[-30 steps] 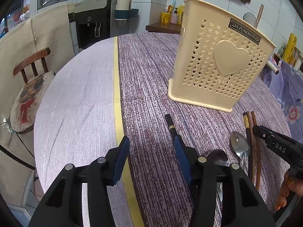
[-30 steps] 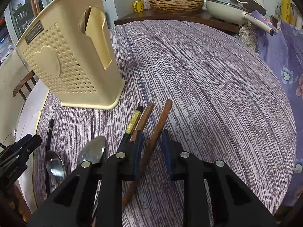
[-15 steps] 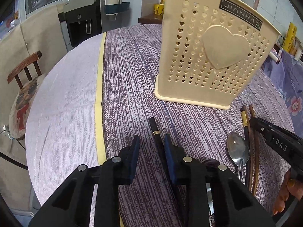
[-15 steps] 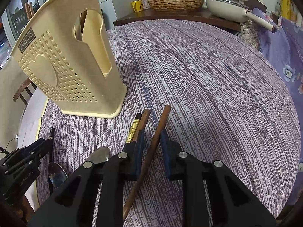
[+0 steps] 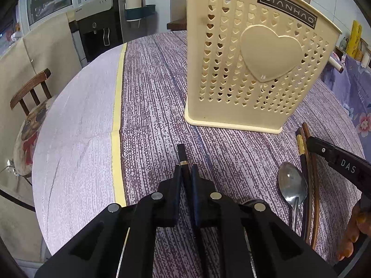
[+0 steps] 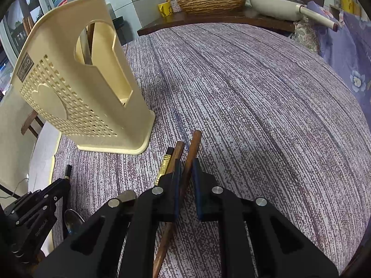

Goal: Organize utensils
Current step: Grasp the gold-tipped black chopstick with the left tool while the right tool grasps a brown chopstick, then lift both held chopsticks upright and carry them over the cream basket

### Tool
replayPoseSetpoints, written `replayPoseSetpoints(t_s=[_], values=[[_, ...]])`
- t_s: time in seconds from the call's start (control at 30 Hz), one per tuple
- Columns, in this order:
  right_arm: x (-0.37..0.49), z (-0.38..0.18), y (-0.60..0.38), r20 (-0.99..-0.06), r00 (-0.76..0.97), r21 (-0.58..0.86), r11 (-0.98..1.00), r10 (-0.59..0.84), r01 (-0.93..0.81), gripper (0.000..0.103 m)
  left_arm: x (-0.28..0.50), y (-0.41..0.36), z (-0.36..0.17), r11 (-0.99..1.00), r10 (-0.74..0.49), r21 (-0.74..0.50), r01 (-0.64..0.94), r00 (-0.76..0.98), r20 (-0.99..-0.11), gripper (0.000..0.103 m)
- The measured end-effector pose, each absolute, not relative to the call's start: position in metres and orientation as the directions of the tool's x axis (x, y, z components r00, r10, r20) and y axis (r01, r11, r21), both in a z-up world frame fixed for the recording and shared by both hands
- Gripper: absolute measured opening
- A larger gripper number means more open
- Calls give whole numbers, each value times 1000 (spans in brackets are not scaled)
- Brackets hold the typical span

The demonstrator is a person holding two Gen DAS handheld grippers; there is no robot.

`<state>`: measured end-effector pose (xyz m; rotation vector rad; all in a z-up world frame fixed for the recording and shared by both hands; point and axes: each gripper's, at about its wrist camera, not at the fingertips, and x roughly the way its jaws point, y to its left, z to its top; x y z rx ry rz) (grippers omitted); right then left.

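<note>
Utensils are laid out on the purple-striped tablecloth (image 5: pixel 148 106) in front of the cream utensil holder (image 5: pixel 252 69). Left gripper (image 5: pixel 186 170): jaws have just been closing, now clamped on the black chopstick (image 5: pixel 181 154), whose gold-banded tip sticks out past the fingertips. Right gripper (image 6: pixel 186 165): jaws have just been closing too, now pinched on a brown wooden chopstick (image 6: pixel 193 143), which rests on the cloth.

Only seen in the left wrist view: the holder's front wall with its raised heart and perforations, a steel spoon (image 5: pixel 292 185) lying bowl-up just beside the chopstick pair near the right gripper, a wooden chair (image 5: pixel 30 92) past the table edge, and fingers (image 5: pixel 350 231) at the far right.

Only seen in the right wrist view: the holder's side cutout, showing a wooden handle (image 6: pixel 91 34) standing inside; which compartment cannot be told. A second brown chopstick (image 6: pixel 177 153) and a gold-banded black one (image 6: pixel 165 164) are seen just left of the gripped stick. A woven basket (image 6: pixel 211 0) and a white pan (image 6: pixel 276 7) are seen on the counter behind.
</note>
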<state>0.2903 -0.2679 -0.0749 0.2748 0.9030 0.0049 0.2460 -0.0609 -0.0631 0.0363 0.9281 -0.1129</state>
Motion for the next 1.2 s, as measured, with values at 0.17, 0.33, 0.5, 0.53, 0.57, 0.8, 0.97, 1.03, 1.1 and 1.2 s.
replayPoseSetpoints(t_s=[0.17, 0.33, 0.5, 0.53, 0.57, 0.8, 0.97, 1.03, 1.1, 1.2], values=[[292, -76, -275, -766, 625, 283, 952, 151, 117, 10, 251, -57, -63, 994, -93, -37, 106, 590, -802, 9], [291, -78, -282, -752, 629, 345, 931, 195, 124, 10, 257, -50, -63, 992, -122, -81, 96, 582, -804, 8], [285, -75, -289, -720, 653, 403, 908, 236, 117, 9, 257, -41, -58, 989, -147, -121, 84, 598, -788, 8], [284, -73, -290, -714, 656, 415, 902, 243, 117, 9, 256, -40, -57, 988, -153, -129, 83, 601, -784, 8], [283, -71, -292, -705, 663, 426, 898, 252, 113, 9, 255, -40, -54, 987, -158, -135, 84, 606, -779, 8], [267, -47, -294, -633, 719, 467, 882, 286, 60, 9, 244, -38, -30, 979, -202, -174, 108, 657, -726, 8], [249, -24, -299, -560, 750, 518, 855, 352, -15, 8, 232, -35, -9, 968, -243, -211, 133, 696, -676, 8], [240, -14, -300, -531, 757, 537, 842, 381, -47, 8, 225, -35, 2, 965, -255, -216, 148, 716, -649, 8], [229, 0, -301, -494, 770, 546, 833, 403, -85, 8, 217, -33, 14, 961, -270, -221, 166, 736, -621, 8], [210, 21, -301, -438, 778, 558, 815, 450, -158, 8, 207, -30, 30, 956, -285, -223, 189, 764, -579, 8]])
